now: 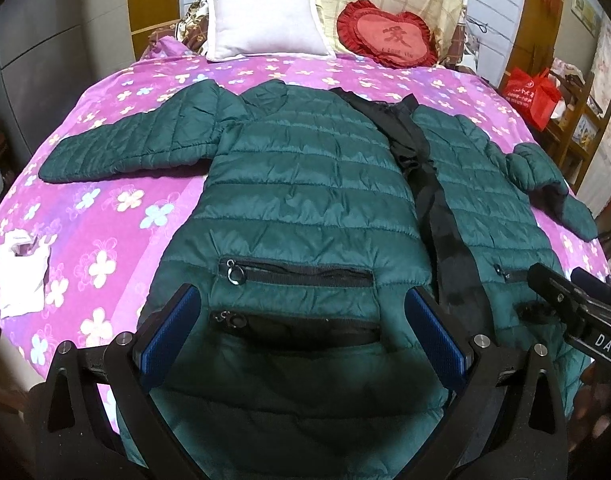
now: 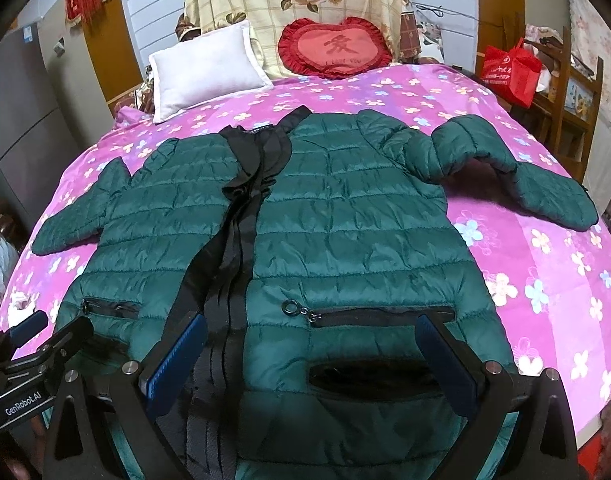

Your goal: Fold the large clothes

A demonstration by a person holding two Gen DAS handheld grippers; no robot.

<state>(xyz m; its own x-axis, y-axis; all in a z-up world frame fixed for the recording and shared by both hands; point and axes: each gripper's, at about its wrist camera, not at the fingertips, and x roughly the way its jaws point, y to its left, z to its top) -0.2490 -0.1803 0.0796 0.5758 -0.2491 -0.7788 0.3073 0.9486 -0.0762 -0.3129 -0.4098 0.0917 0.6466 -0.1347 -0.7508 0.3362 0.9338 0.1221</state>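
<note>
Blue pads line both grippers, which sit nearest the cameras at the foot of the bed. The left gripper (image 1: 301,328) has its fingers spread wide apart over the bottom hem of the jacket (image 1: 305,184), holding nothing, with a zipped pocket (image 1: 297,274) lying just beyond the fingertips. The right gripper (image 2: 311,354) is likewise spread wide and holds nothing; it hovers over the hem on the other front panel, its left finger near the black strip of lining (image 2: 233,240) that runs up the middle of the garment. Each gripper appears at the edge of the other's view, so they are side by side.

Dark green and quilted, the jacket lies face up on the bed, its front partly open along the black centre strip. One sleeve (image 1: 117,144) stretches out flat toward the left. The other sleeve (image 2: 517,176) is bent at the elbow and bunched, with its cuff end lying on the bedspread (image 2: 525,248), which is pink with pale flowers.

A crumpled white piece (image 1: 21,276), either bag or tissue, rests on the bedspread left of the jacket. Farther back, a white pillow (image 1: 265,20) and a red heart-shaped cushion (image 1: 389,34) lean at the head of the bed. A red bag (image 2: 511,68) stands on a wooden shelf beyond the right side.
</note>
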